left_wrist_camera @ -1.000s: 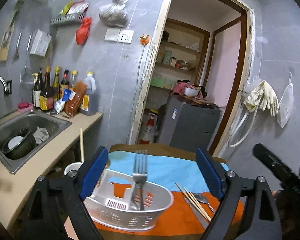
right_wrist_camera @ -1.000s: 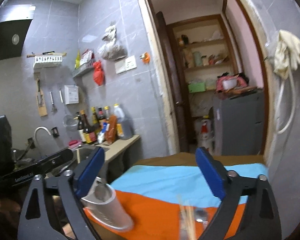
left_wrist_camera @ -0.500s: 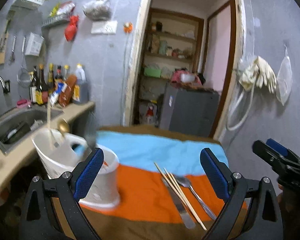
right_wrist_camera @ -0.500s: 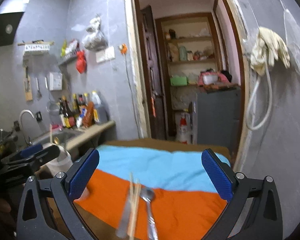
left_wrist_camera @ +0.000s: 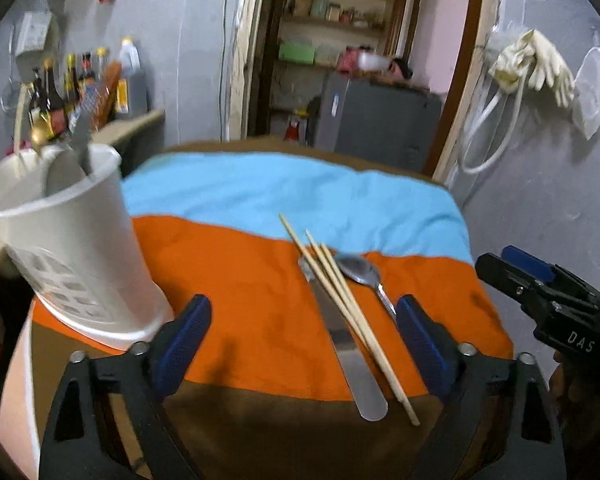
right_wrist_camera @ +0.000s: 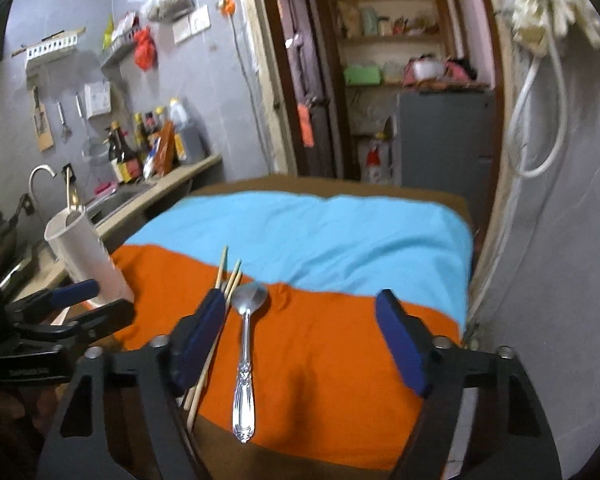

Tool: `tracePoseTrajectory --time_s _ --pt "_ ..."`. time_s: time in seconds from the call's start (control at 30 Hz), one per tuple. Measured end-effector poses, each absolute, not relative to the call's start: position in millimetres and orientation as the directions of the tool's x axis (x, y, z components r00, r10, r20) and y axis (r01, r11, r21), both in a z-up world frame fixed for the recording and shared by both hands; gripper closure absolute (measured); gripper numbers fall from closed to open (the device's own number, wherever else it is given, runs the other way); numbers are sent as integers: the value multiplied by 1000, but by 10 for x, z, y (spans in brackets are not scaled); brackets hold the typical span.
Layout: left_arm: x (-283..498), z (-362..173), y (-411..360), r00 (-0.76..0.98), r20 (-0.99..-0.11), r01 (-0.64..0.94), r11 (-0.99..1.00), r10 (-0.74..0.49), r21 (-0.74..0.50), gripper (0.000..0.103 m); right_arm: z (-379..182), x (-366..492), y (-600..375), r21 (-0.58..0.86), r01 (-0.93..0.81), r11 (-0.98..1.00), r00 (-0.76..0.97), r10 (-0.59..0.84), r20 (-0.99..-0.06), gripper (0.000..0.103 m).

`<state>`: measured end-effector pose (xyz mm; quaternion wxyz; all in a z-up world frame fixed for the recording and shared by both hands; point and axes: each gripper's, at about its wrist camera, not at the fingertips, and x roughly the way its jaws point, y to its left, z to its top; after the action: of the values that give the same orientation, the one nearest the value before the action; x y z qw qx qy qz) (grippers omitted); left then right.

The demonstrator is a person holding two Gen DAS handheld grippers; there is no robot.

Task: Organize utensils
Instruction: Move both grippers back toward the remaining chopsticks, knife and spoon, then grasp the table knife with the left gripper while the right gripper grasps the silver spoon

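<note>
Left fingers: the left gripper, black-framed with blue pads, stood fairly wide but its jaws were closing; nothing was pressed, though a flat steel knife and the wooden chopsticks lay on the cloth within its span.

Right fingers: the right gripper, of the same build, was also closing from wide, with the silver ornate-handled spoon lying between its pads, untouched; the chopsticks ran under its left pad.

Change: a second earlier both cameras looked across at the holder and the doorway; both had since tipped down over the loose cutlery, and the jaws had begun to narrow.

Holder: the tall white plastic utensil holder stood at the left edge of the orange-and-blue cloth, already holding a fork, a spoon and a chopstick.

Meaning: judging by this, one item had just been stowed and the next pick was starting; knife, chopsticks and spoon remained to be moved.
</note>
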<state>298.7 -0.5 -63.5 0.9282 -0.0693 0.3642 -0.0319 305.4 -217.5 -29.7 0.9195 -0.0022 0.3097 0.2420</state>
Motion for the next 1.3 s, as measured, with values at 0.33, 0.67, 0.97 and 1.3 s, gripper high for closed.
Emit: tracePoseTrajectory --time_s 0.33,0.67,0.97,1.3 --pt "3324 -976 48 587 -788 0 973 -185 -229 62 -637 3314 -1909 161 -551 819 525 490 -696 61" --pt "3407 -1005 -19 560 -801 32 972 -212 -235 63 -848 3350 -1719 167 -610 775 412 490 -768 67" --pt "3440 -1036 -72 499 -829 44 962 -254 -269 81 -862 3353 -1680 62 -572 818 469 389 -793 95" --pt "3662 -1069 -402 446 -889 87 994 -99 -67 81 -843 3388 -1968 104 -511 853 495 391 -776 95"
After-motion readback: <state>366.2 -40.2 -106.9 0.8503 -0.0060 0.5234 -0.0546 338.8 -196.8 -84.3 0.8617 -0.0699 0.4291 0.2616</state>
